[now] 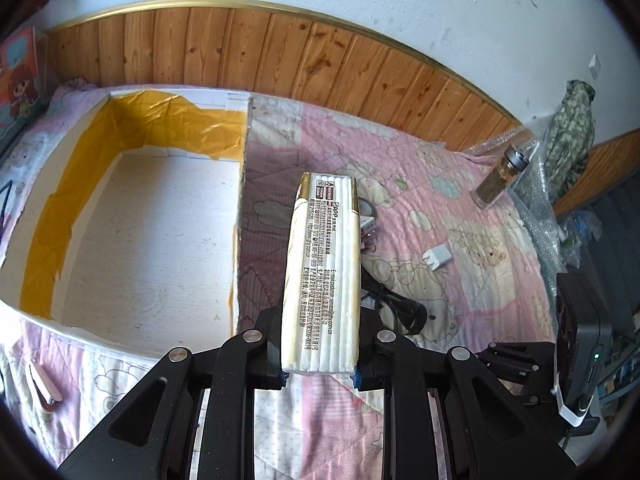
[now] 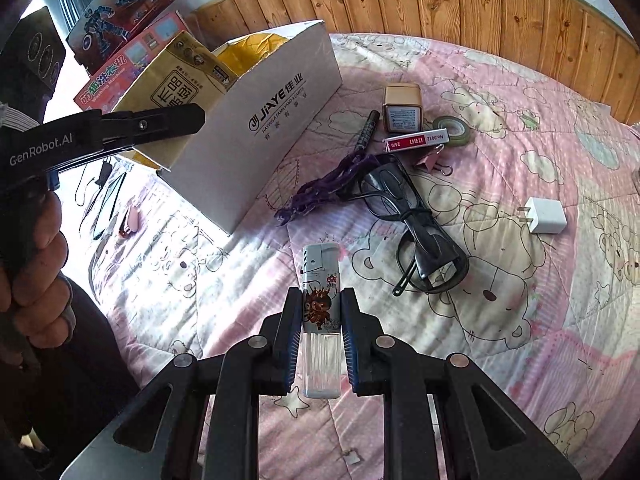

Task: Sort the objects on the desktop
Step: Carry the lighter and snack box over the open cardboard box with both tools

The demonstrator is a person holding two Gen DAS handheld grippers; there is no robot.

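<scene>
My left gripper (image 1: 320,344) is shut on a white and gold tissue pack (image 1: 322,264), held above the quilt just right of the open white box (image 1: 140,240) lined with yellow tape. In the right wrist view the same pack (image 2: 176,92) sits in the left gripper (image 2: 152,124) over the box (image 2: 260,128). My right gripper (image 2: 320,320) is shut on a lighter (image 2: 321,312) with a cartoon print, above the pink quilt. Black glasses (image 2: 416,220), a purple cord (image 2: 328,184), a white charger (image 2: 546,216), a red and white staple box (image 2: 416,142), a tape roll (image 2: 452,130) and a pen (image 2: 366,132) lie on the quilt.
A glass jar (image 1: 500,178) lies at the quilt's far right by bubble wrap. A small gold box (image 2: 402,108) stands near the tape roll. Toy boxes (image 2: 120,32) are stacked behind the white box. Wood panelling (image 1: 280,56) runs along the back.
</scene>
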